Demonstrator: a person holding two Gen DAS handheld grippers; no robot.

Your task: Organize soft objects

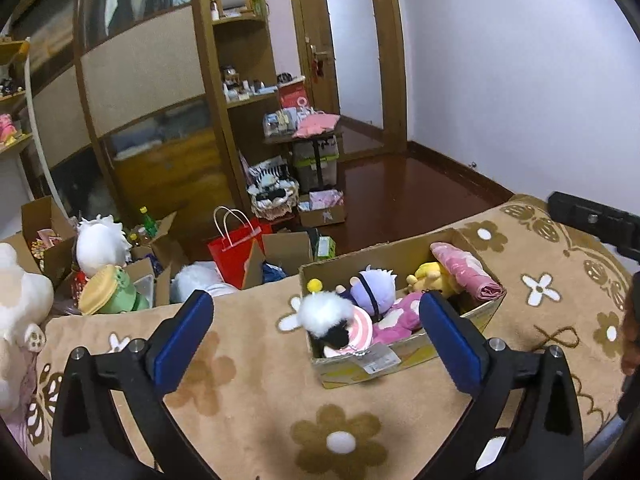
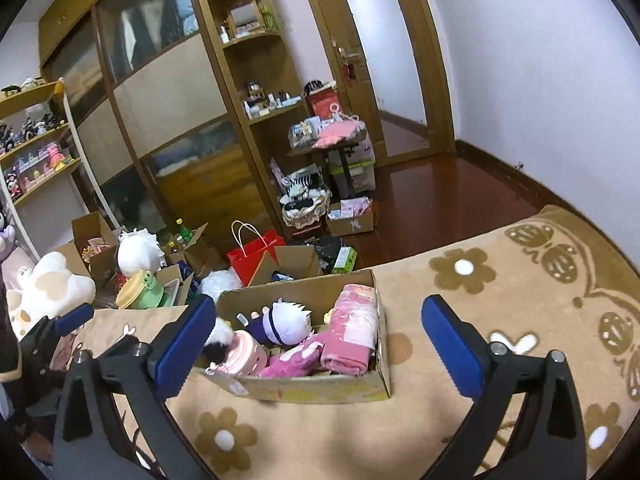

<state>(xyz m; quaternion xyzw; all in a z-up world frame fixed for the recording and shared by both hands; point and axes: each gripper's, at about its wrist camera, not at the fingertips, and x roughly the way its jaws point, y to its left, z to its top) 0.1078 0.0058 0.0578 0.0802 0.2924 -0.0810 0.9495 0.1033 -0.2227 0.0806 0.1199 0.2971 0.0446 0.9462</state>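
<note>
Both grippers, left gripper (image 1: 316,320) and right gripper (image 2: 316,322), are hovering with fingers spread and empty, since the plush toys (image 2: 286,322) are lying packed inside the cardboard box (image 2: 320,390) on the flowered blanket (image 2: 500,280).

White walls (image 1: 520,80), dark red wood floor (image 1: 400,200), brown wardrobe (image 1: 152,92) with shelves, glass-panel door (image 2: 380,52) ahead.
</note>
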